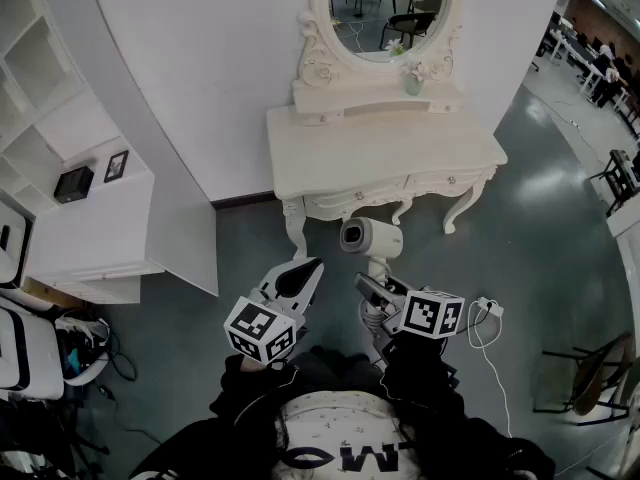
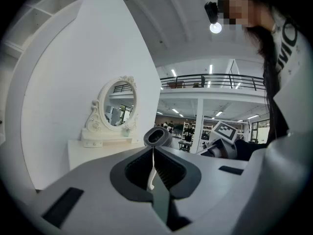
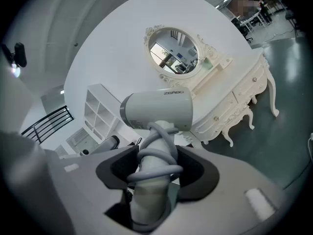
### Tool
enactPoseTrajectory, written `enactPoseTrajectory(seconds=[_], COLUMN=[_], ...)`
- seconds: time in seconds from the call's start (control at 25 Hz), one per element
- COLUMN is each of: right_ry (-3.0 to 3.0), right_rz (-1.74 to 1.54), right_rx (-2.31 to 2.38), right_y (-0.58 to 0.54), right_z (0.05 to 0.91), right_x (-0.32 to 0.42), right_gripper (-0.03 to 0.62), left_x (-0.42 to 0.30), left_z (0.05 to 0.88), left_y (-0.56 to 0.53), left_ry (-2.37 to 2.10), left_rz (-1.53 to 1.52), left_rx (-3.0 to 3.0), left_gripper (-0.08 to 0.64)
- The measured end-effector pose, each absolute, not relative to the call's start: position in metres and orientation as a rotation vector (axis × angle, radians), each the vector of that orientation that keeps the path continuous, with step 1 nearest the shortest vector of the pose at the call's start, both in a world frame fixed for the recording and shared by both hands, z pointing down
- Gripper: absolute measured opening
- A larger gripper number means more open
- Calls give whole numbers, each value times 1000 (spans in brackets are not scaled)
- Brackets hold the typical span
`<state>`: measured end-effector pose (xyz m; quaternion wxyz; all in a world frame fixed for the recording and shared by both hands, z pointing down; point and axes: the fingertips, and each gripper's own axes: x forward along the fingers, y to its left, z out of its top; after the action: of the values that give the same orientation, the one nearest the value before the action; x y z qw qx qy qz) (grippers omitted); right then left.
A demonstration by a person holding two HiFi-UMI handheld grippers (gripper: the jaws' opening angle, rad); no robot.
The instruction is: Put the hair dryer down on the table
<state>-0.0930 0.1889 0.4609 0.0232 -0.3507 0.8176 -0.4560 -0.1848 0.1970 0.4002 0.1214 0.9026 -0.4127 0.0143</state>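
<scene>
- The right gripper (image 3: 155, 169) is closed on the handle of the hair dryer (image 3: 159, 109); its jaws stand fairly wide because the handle fills the gap.
- A grey cord (image 3: 161, 156) is wound in loops round the handle, right where the jaws press.
- The hair dryer (image 1: 368, 236) is held upright in the air, handle down and barrel level, over the floor (image 1: 530, 228) just in front of the counter (image 1: 380, 148). It touches neither.
- In the head view the right gripper (image 1: 376, 296) sits below the dryer, gripping the handle from the person's side.
- The left gripper (image 2: 153, 150) holds nothing; its jaws are pressed together with only a thin seam between them.
- The left gripper (image 1: 300, 276) hangs just beside the dryer, apart from it, and points toward the counter.
- The counter is a white dressing table with an oval mirror (image 1: 385, 8) and a small vase (image 1: 412, 80) at the mirror's foot.
- A white cable (image 1: 488, 313) lies on the floor to the right.
- A white shelf unit (image 1: 90, 218) stands at the left.
</scene>
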Motion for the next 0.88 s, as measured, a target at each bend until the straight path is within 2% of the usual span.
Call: enactPoseTrajectory(seconds=[0.88], right_ry=[2505], right_rz=[-1395], right_rx=[-1160], right_y=[183], right_z=[473], right_x=[-125], right_gripper=[241], left_x=[-220], left_z=[414], left_y=[185], left_ry=[-1140], left_rz=[87], left_rx=[2657], left_gripper=[1])
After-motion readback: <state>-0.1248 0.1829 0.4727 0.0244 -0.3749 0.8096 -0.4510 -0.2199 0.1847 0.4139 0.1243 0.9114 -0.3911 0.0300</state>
